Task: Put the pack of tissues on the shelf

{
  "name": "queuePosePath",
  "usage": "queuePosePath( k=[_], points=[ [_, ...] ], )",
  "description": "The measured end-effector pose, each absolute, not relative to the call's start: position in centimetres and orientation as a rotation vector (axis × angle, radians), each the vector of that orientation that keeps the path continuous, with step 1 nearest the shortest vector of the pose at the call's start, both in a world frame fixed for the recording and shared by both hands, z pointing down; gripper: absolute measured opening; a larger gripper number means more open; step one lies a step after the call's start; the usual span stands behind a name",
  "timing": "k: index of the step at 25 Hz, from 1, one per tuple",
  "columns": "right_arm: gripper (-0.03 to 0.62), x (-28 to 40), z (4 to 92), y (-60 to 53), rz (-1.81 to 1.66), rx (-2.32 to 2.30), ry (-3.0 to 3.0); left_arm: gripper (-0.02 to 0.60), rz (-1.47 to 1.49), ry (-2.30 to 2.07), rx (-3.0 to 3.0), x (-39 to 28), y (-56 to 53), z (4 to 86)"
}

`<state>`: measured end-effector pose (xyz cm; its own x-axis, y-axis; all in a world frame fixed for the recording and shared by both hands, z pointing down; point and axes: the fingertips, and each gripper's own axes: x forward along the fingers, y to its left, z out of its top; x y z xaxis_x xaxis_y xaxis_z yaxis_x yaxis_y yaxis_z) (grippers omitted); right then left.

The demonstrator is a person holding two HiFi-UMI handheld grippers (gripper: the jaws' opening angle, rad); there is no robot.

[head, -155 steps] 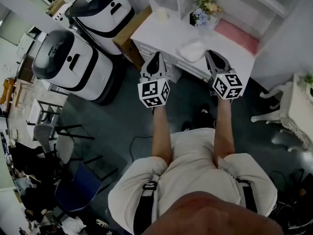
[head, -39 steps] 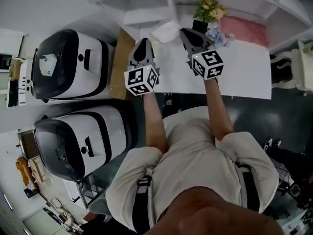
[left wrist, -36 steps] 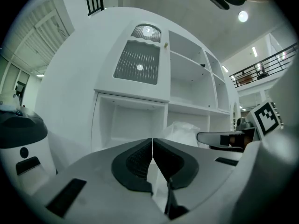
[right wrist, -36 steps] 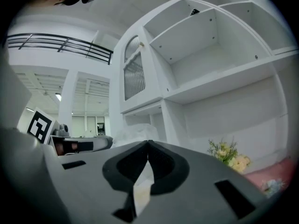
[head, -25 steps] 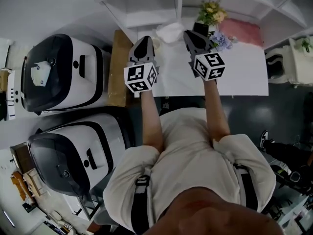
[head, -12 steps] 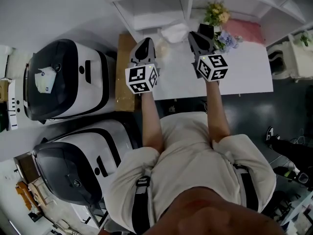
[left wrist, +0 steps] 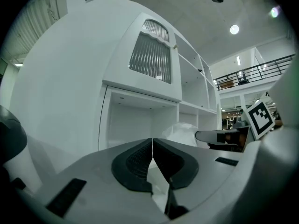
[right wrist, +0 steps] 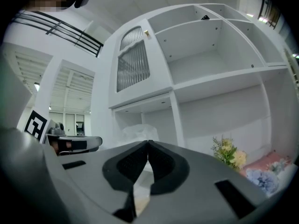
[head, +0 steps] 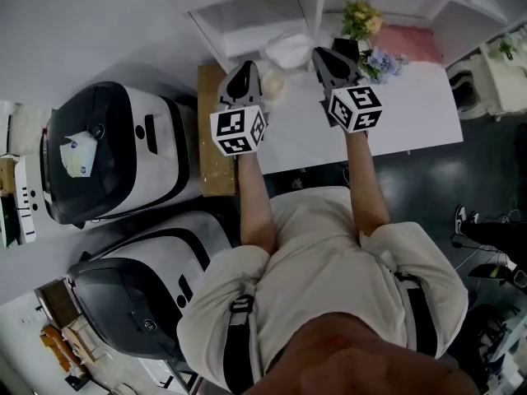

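The pack of tissues, a soft white plastic bundle, sits between the tips of my two grippers at the front of the white shelf unit. My left gripper is shut, its side against the pack's left. My right gripper is also shut and flanks the pack's right. In the left gripper view the left gripper has its pads closed, with the pack and the right gripper to its right. In the right gripper view the right gripper is closed, with the pack ahead and to the left.
A white desk lies under the grippers. Yellow flowers, blue flowers and a pink cloth stand to the right. A brown box and two large white-and-black machines are at the left.
Both grippers, still shut, have drifted a little across the desk along the shelf front with the pack between them. Six seconds ago the pack lay on the desk farther from the shelf.
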<state>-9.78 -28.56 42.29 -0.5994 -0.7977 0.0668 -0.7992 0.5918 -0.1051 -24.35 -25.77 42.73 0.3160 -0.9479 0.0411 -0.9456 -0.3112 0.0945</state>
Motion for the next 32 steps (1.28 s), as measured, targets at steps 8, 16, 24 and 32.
queuePosePath(
  k=[8,16,24,32],
  points=[
    [0.069,-10.2,42.1,-29.9,0.147,1.437,-2.757,0.012,-0.029,-1.725,2.509,-24.4,-27.8,43.0],
    [0.069,-10.0,41.6,-31.9,0.129,1.473,-2.745,0.012,-0.009,-1.709,2.560,-23.9,-30.2,42.3],
    [0.069,-10.1,41.5,-34.0,0.133,1.478,-2.741,0.012,0.017,-1.717,2.574,-23.8,-32.4,42.0],
    [0.069,-10.7,42.2,-35.7,0.173,1.468,-2.747,0.012,0.036,-1.730,2.558,-24.2,-33.9,42.5]
  ],
)
